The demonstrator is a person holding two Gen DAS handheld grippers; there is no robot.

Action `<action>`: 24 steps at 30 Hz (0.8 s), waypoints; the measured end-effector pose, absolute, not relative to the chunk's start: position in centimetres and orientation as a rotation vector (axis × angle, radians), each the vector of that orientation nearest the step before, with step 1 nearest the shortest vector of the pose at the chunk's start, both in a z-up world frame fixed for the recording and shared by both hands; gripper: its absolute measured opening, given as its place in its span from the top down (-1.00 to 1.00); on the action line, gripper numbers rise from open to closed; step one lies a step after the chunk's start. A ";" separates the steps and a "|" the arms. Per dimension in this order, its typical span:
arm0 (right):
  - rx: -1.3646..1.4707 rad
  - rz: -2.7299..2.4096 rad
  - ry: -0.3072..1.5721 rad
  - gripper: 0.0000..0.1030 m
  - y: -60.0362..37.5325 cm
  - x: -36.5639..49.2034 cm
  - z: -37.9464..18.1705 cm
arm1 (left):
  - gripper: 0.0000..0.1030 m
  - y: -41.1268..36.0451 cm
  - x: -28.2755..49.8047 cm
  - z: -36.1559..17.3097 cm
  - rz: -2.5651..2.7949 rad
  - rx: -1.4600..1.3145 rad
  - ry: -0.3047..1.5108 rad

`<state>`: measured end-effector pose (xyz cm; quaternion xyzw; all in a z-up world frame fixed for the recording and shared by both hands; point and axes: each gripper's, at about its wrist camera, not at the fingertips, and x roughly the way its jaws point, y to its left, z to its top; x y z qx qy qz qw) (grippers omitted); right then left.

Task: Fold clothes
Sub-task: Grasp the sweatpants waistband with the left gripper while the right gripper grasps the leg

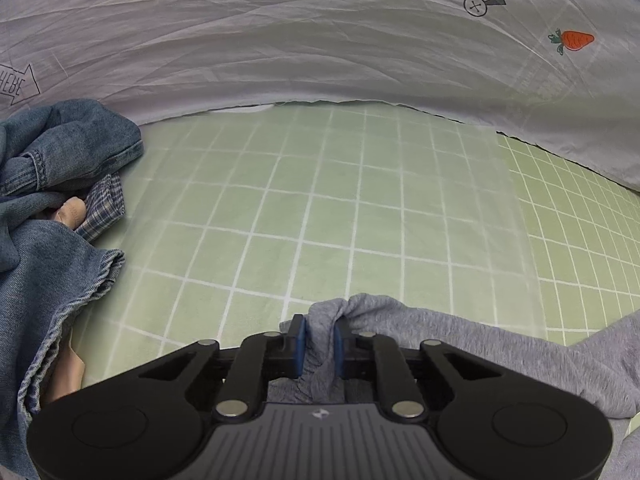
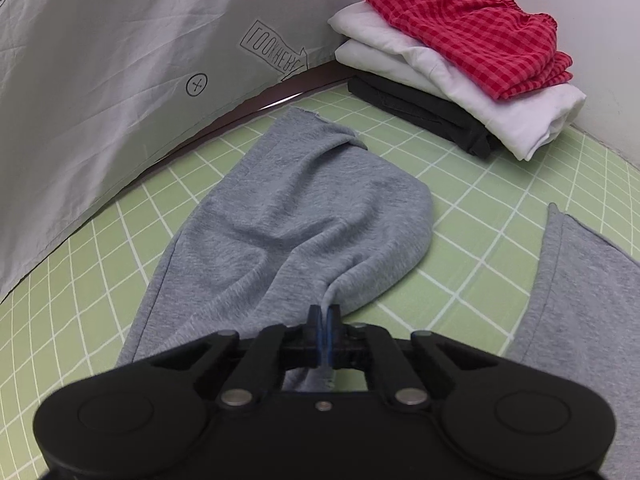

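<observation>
Bunching grey garment [image 2: 280, 208] inside right gripper [image 2: 324, 316]

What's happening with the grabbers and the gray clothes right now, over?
Left gripper shut on gray garment. Right gripper shut on it too. Garment partly spread on green grid mat. Jeans pile left, folded stack far corner; neither blocking.

Lying under soft, even light: green gridded mat [image 1: 320, 208], backed by creased white printed sheet [image 1: 280, 40], possibly hanging.
</observation>
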<state>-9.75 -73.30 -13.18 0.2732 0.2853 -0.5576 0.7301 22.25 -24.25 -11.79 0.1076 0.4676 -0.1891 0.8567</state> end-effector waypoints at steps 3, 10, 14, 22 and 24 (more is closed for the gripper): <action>0.587 -1.290 0.544 0.96 -72.0 -11.7 -10.8 | 0.88 -23.4 21.6 -10.0 -0.349 0.236 0.916; 0.456 -1.362 0.402 0.97 -67.9 -16.8 -4.2 | 0.88 -19.0 20.3 -7.3 -0.262 0.087 0.876; 0.390 -1.333 0.422 0.97 -68.3 -16.1 -3.1 | 0.88 -18.4 20.6 -7.9 -0.253 0.064 0.885; 0.371 -1.149 0.416 0.95 -75.1 -2.8 -2.0 | 0.87 -19.9 25.9 -9.1 -0.182 0.073 0.855; 0.336 -1.105 0.439 0.83 -76.4 2.1 -2.2 | 0.86 -19.7 28.0 -9.9 -0.097 0.051 0.884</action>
